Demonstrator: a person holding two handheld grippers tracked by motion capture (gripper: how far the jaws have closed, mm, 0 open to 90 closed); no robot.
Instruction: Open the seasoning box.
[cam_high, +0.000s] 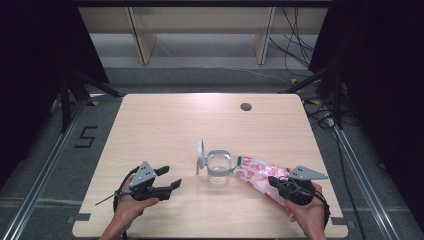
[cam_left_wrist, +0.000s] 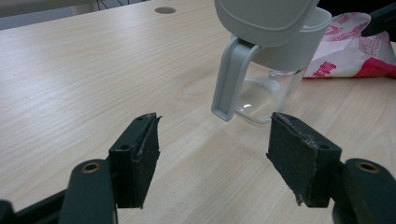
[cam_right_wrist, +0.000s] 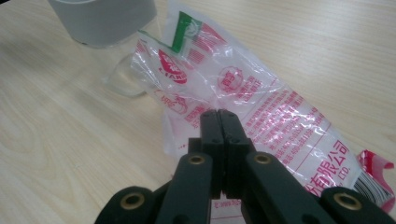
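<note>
Gripping the clear plastic bag with red and green printing (cam_right_wrist: 243, 102), the right gripper (cam_high: 276, 183) has its jaws clenched tight on the film, pads pressed together with the plastic pinched between them. The bag lies slanted across the pale wooden worktop (cam_high: 165, 120), its printed top end touching or just beside the clear glass jar with the grey collar and handle (cam_high: 218, 167), its lower end trailing back toward the person's right hand (cam_high: 309, 210). The jar stands upright near the middle of the worktop, and its grey hinged lid (cam_high: 200, 152) is swung open and stands up at the jar's left side. The left gripper (cam_high: 167, 181) hovers well apart from the jar on the left, jaws released and spread wide with nothing between them; in the left gripper view the handle (cam_left_wrist: 229, 79) sits ahead of the open pads.

The step in hand looks like bringing the bag's mouth to the jar, probably to tip its contents in. Whether the bag is already cut open cannot be told. The next move would call for lifting the pinched end so the bag's top tilts over the jar's rim, while the left gripper closes on the handle or collar to steady the jar against tipping.
</note>
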